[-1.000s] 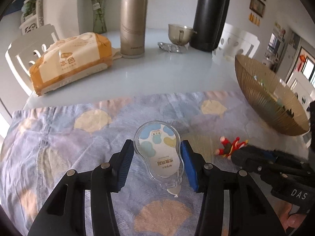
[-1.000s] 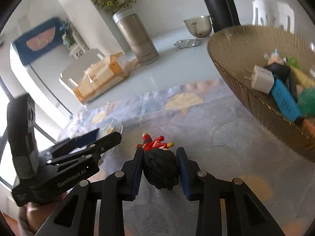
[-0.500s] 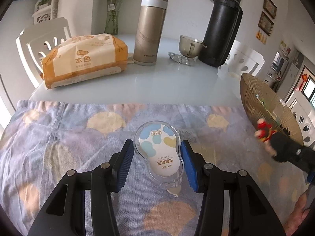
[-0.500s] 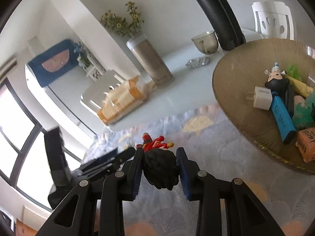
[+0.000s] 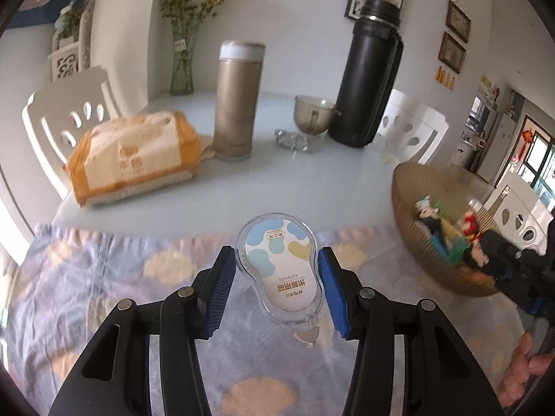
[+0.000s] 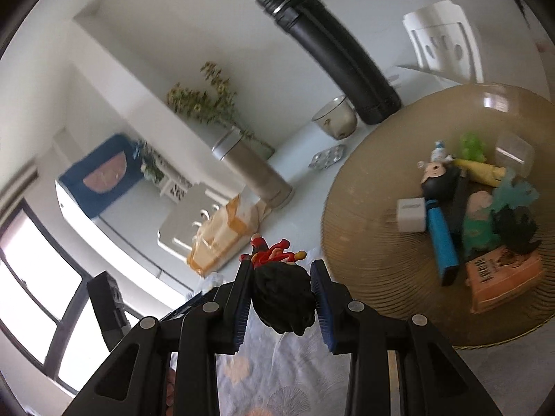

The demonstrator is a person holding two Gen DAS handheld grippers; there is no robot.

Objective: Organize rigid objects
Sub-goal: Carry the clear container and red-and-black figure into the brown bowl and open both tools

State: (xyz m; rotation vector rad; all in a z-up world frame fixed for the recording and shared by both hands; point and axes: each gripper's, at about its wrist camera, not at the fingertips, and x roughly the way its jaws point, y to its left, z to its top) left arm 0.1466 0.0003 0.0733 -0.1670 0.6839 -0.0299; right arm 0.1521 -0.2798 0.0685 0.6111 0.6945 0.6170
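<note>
While pale daylight fills the dining room, both grippers hold objects above the cloth (image 5: 104,277).
Left gripper (image 5: 277,274) clamps a clear plastic correction-tape case (image 5: 279,270) over scallop-patterned fabric on a glossy white table (image 5: 277,180); right gripper (image 6: 281,293) pinches a dark-haired red figurine (image 6: 281,291) beside the ribbed golden bowl (image 6: 364,242).

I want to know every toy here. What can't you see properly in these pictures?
- Figurine, right view: the right claw covers its face and body.
- Bowl, left view: blurred, cut by the right claw; toys inside unclear.
- Orange packet, right view: print too blurred to read.
- Tissue pack, left view: lettering blurred.
</note>
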